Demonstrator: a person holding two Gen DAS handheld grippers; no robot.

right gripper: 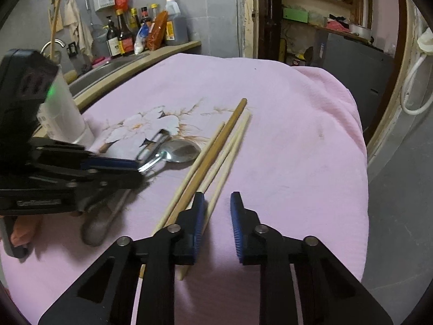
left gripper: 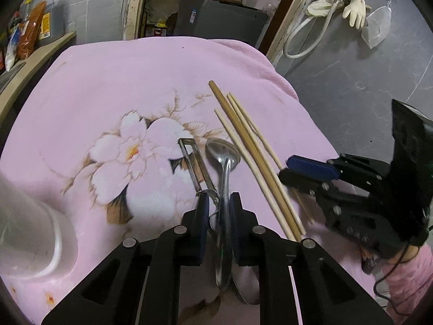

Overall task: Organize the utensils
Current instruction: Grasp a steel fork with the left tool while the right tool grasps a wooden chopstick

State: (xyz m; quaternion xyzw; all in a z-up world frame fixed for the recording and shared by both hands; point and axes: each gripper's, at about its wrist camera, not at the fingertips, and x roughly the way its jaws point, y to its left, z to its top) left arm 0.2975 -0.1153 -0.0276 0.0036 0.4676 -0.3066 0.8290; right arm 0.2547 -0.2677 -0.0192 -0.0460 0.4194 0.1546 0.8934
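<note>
A metal spoon (left gripper: 224, 159) and a metal peeler (left gripper: 195, 162) lie side by side on the pink flowered cloth (left gripper: 121, 81). My left gripper (left gripper: 218, 203) is shut on both, its pads pressing the spoon handle and the peeler handle. Several wooden chopsticks (left gripper: 251, 151) lie to the right of the spoon. My right gripper (right gripper: 216, 211) is open and empty, just right of the chopsticks (right gripper: 216, 151), near their near ends. The spoon bowl (right gripper: 181, 150) shows in the right wrist view too. A white cup (left gripper: 29, 233) stands at the left.
A counter with sauce bottles (right gripper: 146, 29) and a sink (right gripper: 108, 67) runs along the far left. The cloth drops off at the right edge (right gripper: 360, 162) to a grey floor. A dark cabinet (left gripper: 216, 19) stands behind the table.
</note>
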